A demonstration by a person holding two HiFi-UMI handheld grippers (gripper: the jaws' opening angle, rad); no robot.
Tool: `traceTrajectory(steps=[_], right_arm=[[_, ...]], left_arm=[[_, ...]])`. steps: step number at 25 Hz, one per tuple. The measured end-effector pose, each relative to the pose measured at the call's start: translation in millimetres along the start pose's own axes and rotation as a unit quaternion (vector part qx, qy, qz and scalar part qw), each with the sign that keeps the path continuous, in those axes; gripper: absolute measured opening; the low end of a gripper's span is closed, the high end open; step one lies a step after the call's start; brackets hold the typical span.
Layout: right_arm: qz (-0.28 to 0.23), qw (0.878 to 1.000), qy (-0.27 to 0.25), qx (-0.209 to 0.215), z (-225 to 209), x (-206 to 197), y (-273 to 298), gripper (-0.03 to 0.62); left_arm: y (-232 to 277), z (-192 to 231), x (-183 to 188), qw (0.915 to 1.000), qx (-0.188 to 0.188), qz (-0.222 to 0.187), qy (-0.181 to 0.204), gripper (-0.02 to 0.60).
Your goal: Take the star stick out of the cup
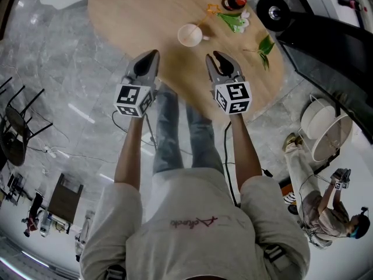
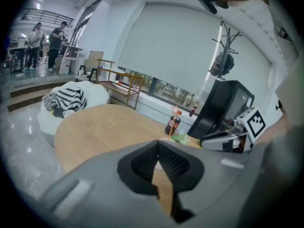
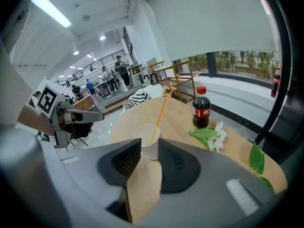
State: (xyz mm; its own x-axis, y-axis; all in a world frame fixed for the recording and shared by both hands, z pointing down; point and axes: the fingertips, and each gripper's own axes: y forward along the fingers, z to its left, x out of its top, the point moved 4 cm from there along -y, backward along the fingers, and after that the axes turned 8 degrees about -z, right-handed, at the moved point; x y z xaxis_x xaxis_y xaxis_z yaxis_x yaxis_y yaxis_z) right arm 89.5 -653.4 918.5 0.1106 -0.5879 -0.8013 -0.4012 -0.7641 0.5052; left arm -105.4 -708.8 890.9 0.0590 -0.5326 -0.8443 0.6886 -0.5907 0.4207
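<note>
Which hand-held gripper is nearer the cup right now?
Right. The right hand-held gripper sits just short of the cup, aimed at it; the left hand-held gripper is farther off, to its left.

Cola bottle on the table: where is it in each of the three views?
Head view: cola bottle at the top, right of centre.
Left gripper view: bottle just right of centre.
Right gripper view: bottle right of centre, mid-height.
Shared landmark: the white flower lying beside it.

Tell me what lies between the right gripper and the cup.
Only bare table: the head view shows plain wood between the right gripper and the cup, nothing else.
</note>
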Motion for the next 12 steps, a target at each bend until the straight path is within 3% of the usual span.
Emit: traceTrajectory(steps=[2,12], right_arm=[[0.004,1.000,0.001,0.001,0.0,-3.3,1.5,0.164],[0.017,1.000,0.002,-0.002,-1.3,-12.1,9.2,0.162]], left_arm=[[-0.8,0.3,0.5,1.0000,0.003,-0.003,-0.003,0.002],[-5.6,0.9,-3.0,0.9998,0.012,-0.005,-0.012,0.002]])
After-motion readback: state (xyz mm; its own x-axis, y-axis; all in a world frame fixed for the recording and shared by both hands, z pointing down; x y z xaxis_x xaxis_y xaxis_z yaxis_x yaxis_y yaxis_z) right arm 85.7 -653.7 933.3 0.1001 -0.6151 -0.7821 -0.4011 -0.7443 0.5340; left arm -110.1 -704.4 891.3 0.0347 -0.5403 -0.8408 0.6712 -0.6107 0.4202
